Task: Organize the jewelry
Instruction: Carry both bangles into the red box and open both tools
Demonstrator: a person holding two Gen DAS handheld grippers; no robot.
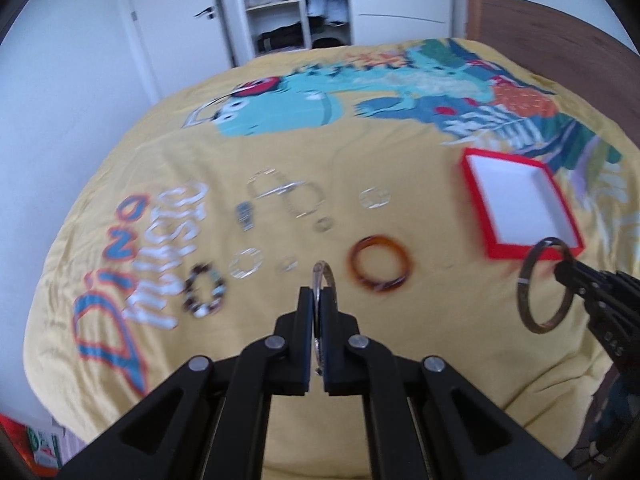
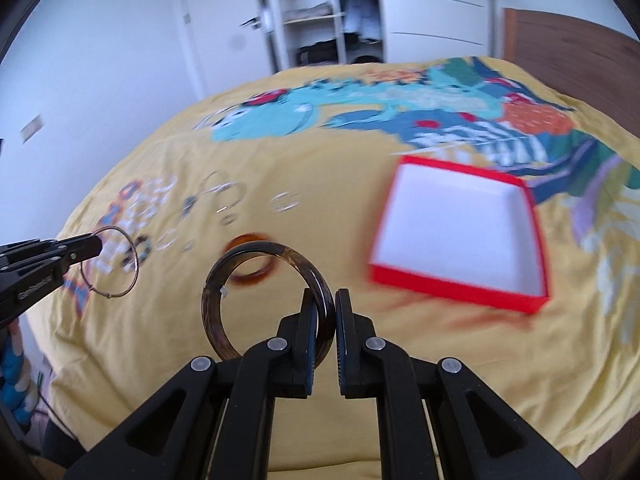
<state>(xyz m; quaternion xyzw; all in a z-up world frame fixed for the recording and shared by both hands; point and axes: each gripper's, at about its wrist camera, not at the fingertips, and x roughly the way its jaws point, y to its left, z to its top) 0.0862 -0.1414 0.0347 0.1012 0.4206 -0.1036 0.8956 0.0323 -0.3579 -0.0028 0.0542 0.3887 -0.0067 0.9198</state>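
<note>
My left gripper (image 1: 319, 292) is shut on a thin silver bangle (image 1: 325, 270), seen edge-on and held above the bed. In the right wrist view, that left gripper (image 2: 98, 242) enters from the left with the silver bangle (image 2: 134, 266) hanging from it. My right gripper (image 2: 326, 296) is shut on a dark brown translucent bangle (image 2: 280, 249). It also shows at the right of the left wrist view, the right gripper (image 1: 560, 270) pinching the dark bangle (image 1: 524, 300). A red box with a white inside (image 1: 520, 200) (image 2: 456, 232) lies open on the bed to the right.
On the yellow dinosaur bedcover (image 1: 280, 360) lie an amber bangle (image 1: 354, 268) (image 2: 250, 279), a beaded bracelet (image 1: 216, 280), and several silver hoops and rings (image 1: 280, 192). A wooden headboard (image 1: 560, 40) stands at the right, an open wardrobe (image 1: 280, 12) beyond.
</note>
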